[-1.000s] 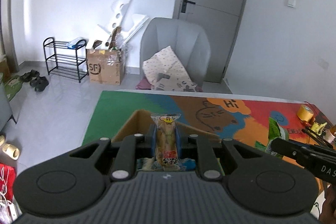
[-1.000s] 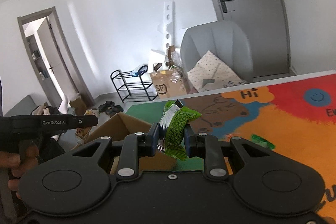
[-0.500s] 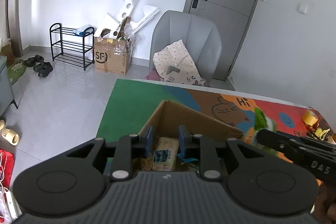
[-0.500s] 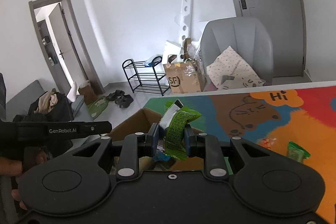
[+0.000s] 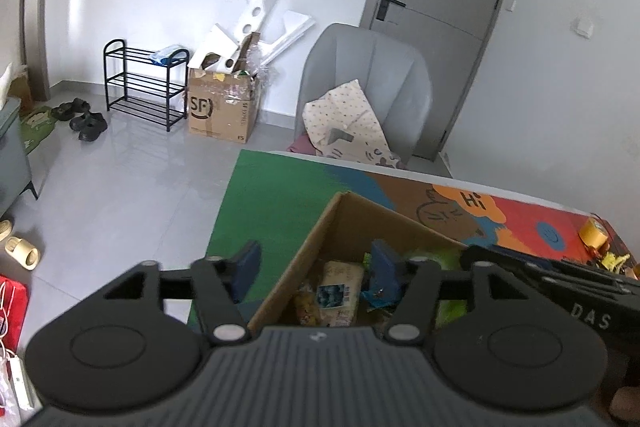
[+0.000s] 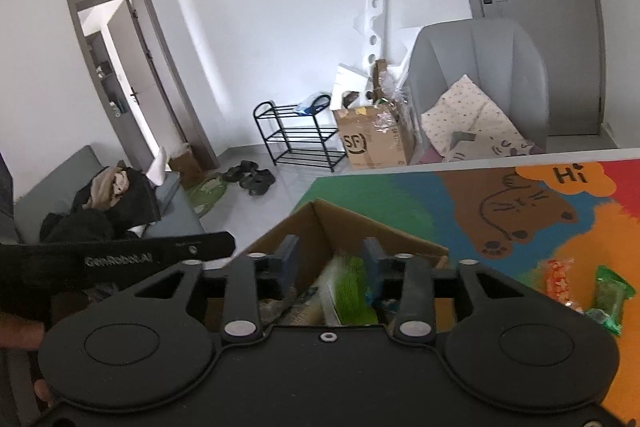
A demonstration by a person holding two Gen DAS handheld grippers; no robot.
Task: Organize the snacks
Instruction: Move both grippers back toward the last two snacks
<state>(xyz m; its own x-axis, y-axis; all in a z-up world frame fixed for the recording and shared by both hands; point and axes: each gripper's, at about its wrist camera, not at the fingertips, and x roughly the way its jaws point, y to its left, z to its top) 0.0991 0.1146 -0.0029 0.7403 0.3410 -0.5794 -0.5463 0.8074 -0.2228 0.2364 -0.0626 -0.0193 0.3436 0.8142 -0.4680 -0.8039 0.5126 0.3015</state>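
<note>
Matte black left tool [image 5: 314, 267], blue pads [image 5: 246, 263], silver screws, ribbed housing, white lettering

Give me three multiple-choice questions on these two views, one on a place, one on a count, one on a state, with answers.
1. Where is the pale snack packet?
A. on the mat
B. in the cardboard box
C. on the chair

2. How many snack packets lie on the mat right of the box in the right wrist view?
A. two
B. none
C. five

3. How are the left gripper fingers?
A. shut on a packet
B. spread apart, empty
C. out of view

B: it lies among packets inside the box walls.
A: one orange, one green.
B: the blue pads stand wide apart, gripping nothing.
</note>
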